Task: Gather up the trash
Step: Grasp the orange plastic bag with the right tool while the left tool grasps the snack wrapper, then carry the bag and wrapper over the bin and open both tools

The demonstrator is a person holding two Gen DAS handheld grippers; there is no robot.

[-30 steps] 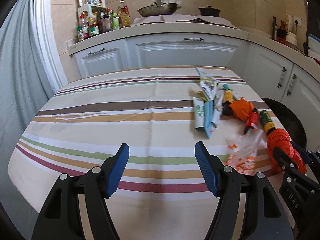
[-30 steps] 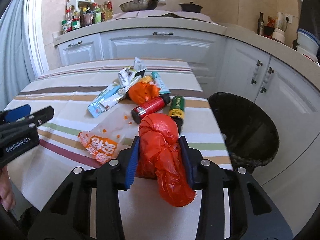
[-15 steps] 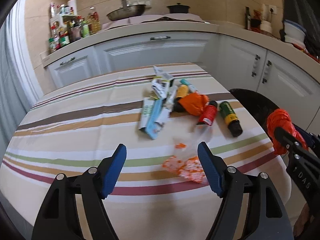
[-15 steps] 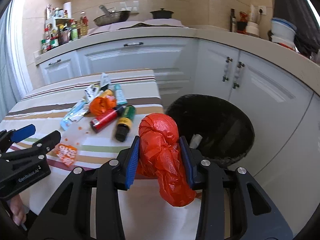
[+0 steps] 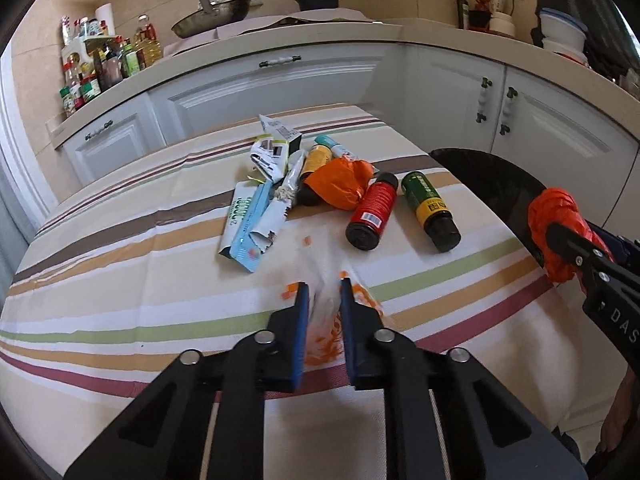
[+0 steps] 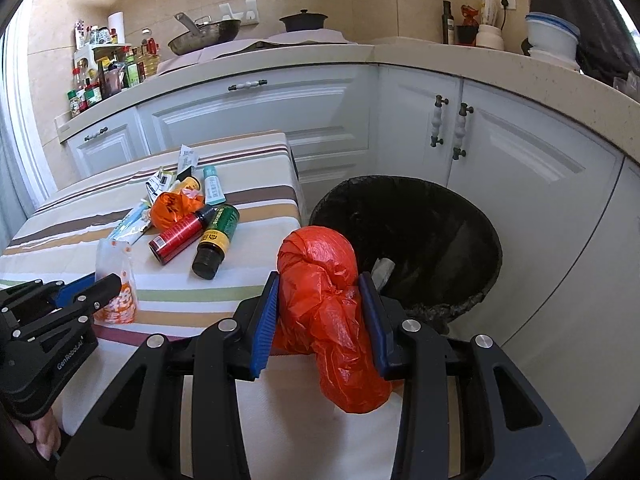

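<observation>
While the right gripper (image 6: 324, 312) clamps a knotted red plastic bag (image 6: 324, 292) beside the black-lined bin (image 6: 452, 216), the left gripper (image 5: 323, 292), jaws just closing, pinches a clear orange-printed wrapper (image 5: 324, 312) on the striped tablecloth (image 5: 120, 280)

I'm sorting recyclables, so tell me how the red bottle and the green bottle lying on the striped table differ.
The red bottle has a red body with a white barcode patch; the green bottle has a green body with a yellow label band. The red bottle touches the orange bag; the green bottle lies clear of the bag, nearer the black bin. Both lie on their sides with dark caps pointing toward the camera.
</observation>
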